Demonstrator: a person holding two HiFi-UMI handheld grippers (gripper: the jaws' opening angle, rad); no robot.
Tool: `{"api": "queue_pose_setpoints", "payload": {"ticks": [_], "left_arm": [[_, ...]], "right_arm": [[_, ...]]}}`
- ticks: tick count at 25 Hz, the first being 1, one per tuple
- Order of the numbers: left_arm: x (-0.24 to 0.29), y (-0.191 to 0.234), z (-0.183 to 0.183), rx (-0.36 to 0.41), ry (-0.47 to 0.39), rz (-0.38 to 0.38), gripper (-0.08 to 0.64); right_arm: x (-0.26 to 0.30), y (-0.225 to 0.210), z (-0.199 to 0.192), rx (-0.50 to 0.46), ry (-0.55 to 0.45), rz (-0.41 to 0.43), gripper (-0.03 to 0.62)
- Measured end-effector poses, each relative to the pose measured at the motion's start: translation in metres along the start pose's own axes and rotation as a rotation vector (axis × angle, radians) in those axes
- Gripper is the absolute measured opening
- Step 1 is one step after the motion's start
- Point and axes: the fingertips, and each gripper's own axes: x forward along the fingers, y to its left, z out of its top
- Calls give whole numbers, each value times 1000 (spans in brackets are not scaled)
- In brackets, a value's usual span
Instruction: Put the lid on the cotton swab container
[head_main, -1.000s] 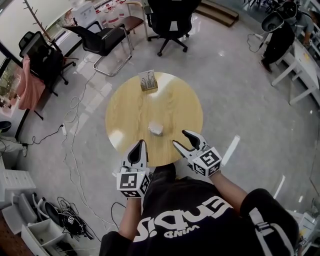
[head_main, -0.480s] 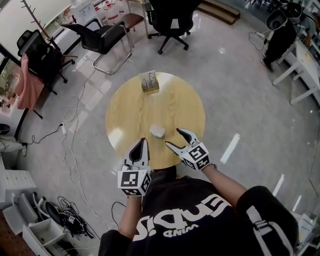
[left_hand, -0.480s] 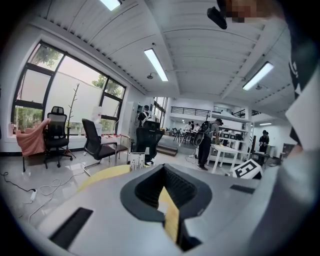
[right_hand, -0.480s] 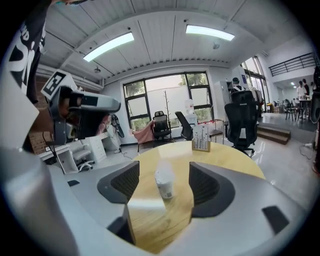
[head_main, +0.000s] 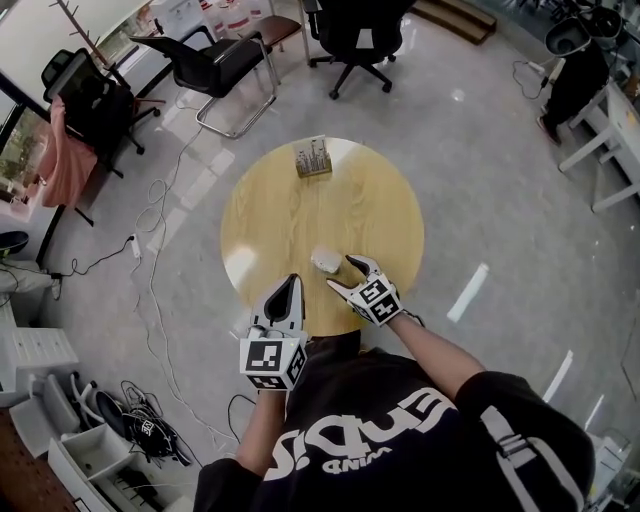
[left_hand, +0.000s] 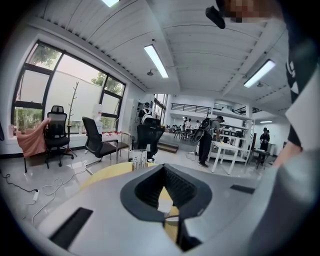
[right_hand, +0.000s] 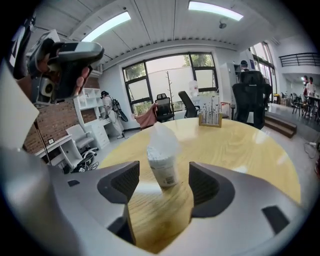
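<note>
The swab pot (right_hand: 163, 167) stands up straight on the round table (head_main: 290, 215), near the edge by the person. Its top shows lots of white swab tips. A pale see-through piece (right_hand: 161, 134) sticks up over its top, and I cannot tell if that is the lid. The right gripper (head_main: 339, 271) is low over the table, right by the pot. Its jaws have just been opening and are wide apart. The pot stands in the gap just in front of them, and the pads do not touch it. The left gripper (head_main: 291, 286) is at the table's near edge, a little to the left of the pot. Its jaws are closed tight with nothing in them. A small rack (head_main: 313, 158) sits at the far side of the table, well apart from the pot. Black chairs (head_main: 215, 65) stand on the floor past it.
</note>
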Motion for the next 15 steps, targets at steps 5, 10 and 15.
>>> {"api": "queue_pose_setpoints", "payload": {"ticks": [5, 10, 15], "left_arm": [[2, 2, -4, -2, 15, -4, 11], [5, 4, -6, 1, 22, -8, 11], [7, 3, -6, 6, 26, -17, 11]], "right_arm": [[24, -3, -18, -19, 71, 4, 287], [31, -8, -19, -16, 82, -10, 287], [32, -2, -22, -45, 97, -1, 247]]}}
